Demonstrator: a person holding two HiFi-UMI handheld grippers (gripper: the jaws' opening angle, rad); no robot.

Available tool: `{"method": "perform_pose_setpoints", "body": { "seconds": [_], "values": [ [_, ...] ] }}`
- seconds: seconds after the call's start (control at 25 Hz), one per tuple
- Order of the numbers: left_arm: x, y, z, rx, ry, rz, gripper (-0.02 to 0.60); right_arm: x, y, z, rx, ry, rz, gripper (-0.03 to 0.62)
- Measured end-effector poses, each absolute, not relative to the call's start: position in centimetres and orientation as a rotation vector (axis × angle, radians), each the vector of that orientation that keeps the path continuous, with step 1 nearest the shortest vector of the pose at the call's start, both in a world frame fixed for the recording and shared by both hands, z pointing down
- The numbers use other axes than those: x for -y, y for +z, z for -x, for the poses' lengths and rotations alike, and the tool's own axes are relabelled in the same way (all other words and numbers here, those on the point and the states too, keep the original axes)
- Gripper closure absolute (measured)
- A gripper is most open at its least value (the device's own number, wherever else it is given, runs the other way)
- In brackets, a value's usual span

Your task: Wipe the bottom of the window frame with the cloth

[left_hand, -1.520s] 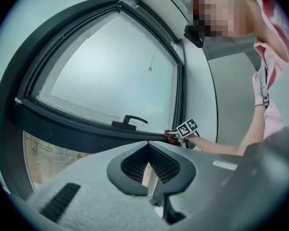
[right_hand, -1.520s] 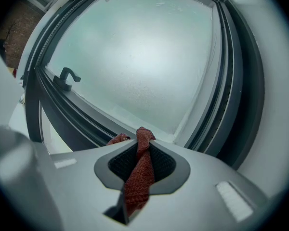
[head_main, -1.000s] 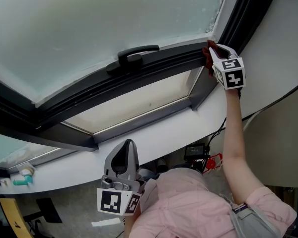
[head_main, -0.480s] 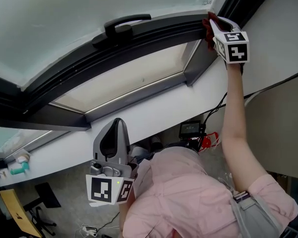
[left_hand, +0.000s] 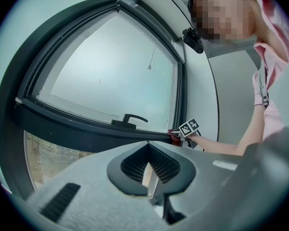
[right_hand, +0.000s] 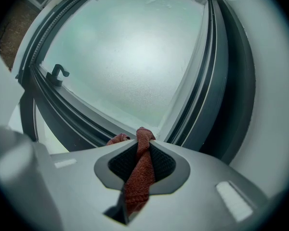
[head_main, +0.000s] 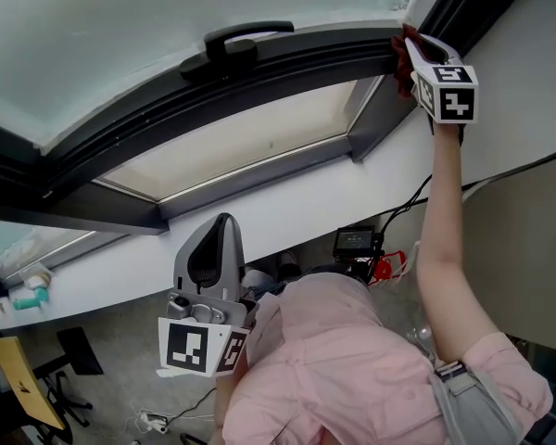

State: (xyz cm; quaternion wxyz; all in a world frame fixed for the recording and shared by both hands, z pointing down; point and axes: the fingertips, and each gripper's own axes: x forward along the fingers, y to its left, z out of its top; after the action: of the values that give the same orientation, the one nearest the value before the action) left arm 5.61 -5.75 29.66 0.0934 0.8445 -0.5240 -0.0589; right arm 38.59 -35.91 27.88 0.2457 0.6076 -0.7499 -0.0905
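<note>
A red cloth [right_hand: 138, 174] is pinched between the jaws of my right gripper [right_hand: 140, 137], which is shut on it. In the head view that right gripper [head_main: 413, 46] presses the cloth [head_main: 405, 61] against the dark window frame [head_main: 287, 63] at its right corner, where the bottom rail meets the side. The left gripper view shows the cloth [left_hand: 175, 136] at that same corner. My left gripper [head_main: 215, 248] hangs low, near the person's chest, away from the window, its jaws shut with nothing between them.
A black window handle [head_main: 233, 38] sits on the bottom rail left of the cloth. Below the open sash runs a white sill [head_main: 306, 211]. Cables and a small device [head_main: 357, 241] lie under the sill. The frosted pane [right_hand: 135, 52] fills the space above the rail.
The right gripper with the cloth has stayed at the frame's right corner, shifting slightly right in view. The left gripper has dropped a little and stayed shut.
</note>
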Motion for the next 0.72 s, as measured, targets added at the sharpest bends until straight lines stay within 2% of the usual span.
{"method": "perform_pose_setpoints", "body": {
  "seconds": [0.44,0.72],
  "values": [
    [4.2,30.2,-2.8,1.685,-0.17,-2.423,0.588,35.4,27.8,-39.2,2.026,-0.255,-1.769,0.53],
    [3.3,30.0,-2.0,1.718,-0.164,-2.402,0.588,31.5,24.9,-35.5,2.149,-0.332,-1.794,0.53]
  ]
}}
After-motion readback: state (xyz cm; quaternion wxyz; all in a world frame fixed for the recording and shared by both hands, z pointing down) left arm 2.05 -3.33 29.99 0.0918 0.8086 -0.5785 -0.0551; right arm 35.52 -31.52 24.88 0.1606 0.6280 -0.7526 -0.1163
